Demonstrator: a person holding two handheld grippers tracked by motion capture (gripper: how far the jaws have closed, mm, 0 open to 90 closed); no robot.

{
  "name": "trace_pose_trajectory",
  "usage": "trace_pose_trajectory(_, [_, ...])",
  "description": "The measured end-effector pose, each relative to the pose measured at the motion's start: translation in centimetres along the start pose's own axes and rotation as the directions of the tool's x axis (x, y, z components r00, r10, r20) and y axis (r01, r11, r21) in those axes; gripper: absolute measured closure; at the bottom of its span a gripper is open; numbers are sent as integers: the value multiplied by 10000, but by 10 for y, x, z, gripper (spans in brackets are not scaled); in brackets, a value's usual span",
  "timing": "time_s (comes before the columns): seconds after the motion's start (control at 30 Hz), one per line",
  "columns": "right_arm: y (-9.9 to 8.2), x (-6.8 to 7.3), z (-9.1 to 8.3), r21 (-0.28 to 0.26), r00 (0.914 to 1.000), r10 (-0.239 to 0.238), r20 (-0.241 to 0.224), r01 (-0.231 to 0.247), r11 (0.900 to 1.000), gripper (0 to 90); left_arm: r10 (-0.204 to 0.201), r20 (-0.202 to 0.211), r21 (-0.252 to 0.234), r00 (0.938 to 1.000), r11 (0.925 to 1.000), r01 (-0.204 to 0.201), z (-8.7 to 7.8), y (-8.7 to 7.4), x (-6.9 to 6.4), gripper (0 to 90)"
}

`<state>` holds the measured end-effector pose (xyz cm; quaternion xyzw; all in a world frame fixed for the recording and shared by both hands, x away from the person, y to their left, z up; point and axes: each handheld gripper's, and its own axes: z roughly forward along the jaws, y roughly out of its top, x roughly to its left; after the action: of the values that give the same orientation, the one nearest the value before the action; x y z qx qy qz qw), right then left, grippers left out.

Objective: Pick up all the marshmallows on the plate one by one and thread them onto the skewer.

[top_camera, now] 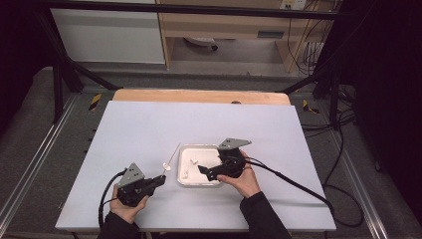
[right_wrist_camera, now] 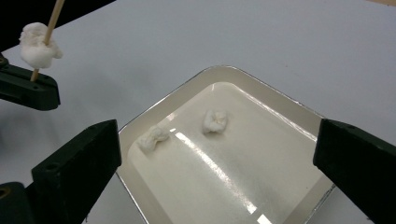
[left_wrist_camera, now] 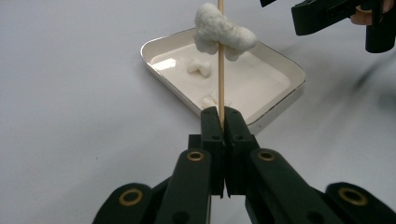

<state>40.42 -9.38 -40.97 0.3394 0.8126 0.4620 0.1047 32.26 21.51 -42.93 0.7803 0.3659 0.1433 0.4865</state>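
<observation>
White puffs point(right_wrist_camera: 215, 121) are lying loose in the tray point(right_wrist_camera: 261, 84); one is being held on a skewer point(left_wrist_camera: 220, 56) pinched by the left gripper point(left_wrist_camera: 221, 116). Right gripper point(right_wrist_camera: 215, 154) is spread over the tray. Puffs judged light, crumbly: to be nipped gently at mid-body.

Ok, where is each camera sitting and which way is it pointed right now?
High view: above the person's side, facing forward and down on the table; forearms, hands, left gripper, right gripper.
Left gripper view: rides the left gripper, looking past the skewer toward the tray.
Right gripper view: rides the right gripper, looking down into the tray.
Shared: tray, skewer, puffed piece.
</observation>
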Motion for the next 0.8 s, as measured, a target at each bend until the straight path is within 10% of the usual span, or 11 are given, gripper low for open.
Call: trace_pose_trajectory(0.8, [15, -4, 65, 1283, 9978, -375, 541, 303, 9913, 273, 16, 53, 174, 10000, 9998, -17, 1, 0, 3, 888])
